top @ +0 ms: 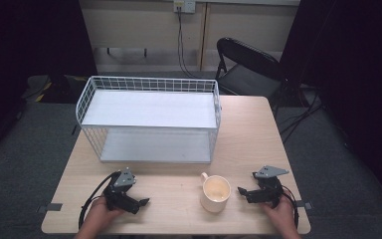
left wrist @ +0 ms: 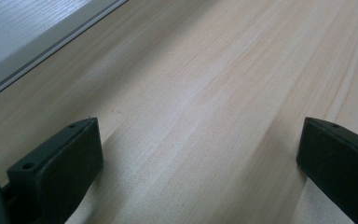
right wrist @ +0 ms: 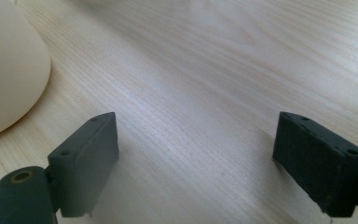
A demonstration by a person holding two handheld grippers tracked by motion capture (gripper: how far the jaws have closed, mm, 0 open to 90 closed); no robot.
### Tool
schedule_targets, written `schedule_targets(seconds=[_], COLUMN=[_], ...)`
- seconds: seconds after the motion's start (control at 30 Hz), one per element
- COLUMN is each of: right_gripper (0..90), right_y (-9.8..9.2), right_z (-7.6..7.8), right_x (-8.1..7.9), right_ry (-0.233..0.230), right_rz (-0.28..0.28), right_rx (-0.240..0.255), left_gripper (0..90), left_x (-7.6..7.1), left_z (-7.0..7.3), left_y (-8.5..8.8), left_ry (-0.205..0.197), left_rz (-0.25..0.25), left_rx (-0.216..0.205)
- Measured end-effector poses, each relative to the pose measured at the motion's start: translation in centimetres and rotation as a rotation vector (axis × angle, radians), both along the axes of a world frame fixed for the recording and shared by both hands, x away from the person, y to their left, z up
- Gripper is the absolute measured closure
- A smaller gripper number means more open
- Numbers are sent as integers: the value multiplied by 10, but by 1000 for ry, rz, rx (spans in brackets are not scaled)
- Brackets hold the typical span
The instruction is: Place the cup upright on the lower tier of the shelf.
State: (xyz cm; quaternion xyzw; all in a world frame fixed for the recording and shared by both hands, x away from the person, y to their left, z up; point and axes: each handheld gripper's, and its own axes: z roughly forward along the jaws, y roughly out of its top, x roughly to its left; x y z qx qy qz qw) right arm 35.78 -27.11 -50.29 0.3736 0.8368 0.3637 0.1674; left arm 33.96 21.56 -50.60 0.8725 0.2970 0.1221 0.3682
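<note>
A cream cup [top: 215,194] stands upright on the wooden worktop [top: 248,134], just beside the right tool [top: 242,192], handle turned away from the person toward the wire basket [top: 149,119]. The right tool lies low over the wood, jaws wide apart with nothing between them, pointing at the cup without touching it; in the right tool's view the cup [right wrist: 7,65] sits ahead and to one side. The left tool [top: 142,203], on the cup's far side and well apart from it, also rests low, jaws spread and empty, a hand [top: 99,216] gripping it.
</note>
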Motion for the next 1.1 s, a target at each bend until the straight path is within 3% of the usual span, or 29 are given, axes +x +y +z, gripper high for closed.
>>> schedule_targets(seconds=[0.3,0.5,0.53,0.67,0.83,1.1], right_gripper=[140,193,194,206,207,213], right_y=[1,-1,-3,-5,-3,4], right_z=[0,6,10,21,30,47], right_x=[-4,-5,-5,-8,-11,-13], right_ry=[4,42,65,59,56,67], right_rz=[-44,-37,-49,-56,-57,-50], right_rx=[1,-12,14,53,39,64], left_gripper=[0,0,0,0,0,0], left_x=[0,0,0,0,0,0], left_z=[0,0,0,0,0,0], left_y=[0,0,0,0,0,0], left_ry=[0,0,0,0,1,0], left_rz=[0,0,0,0,0,0], left_rx=[0,-1,0,0,0,0])
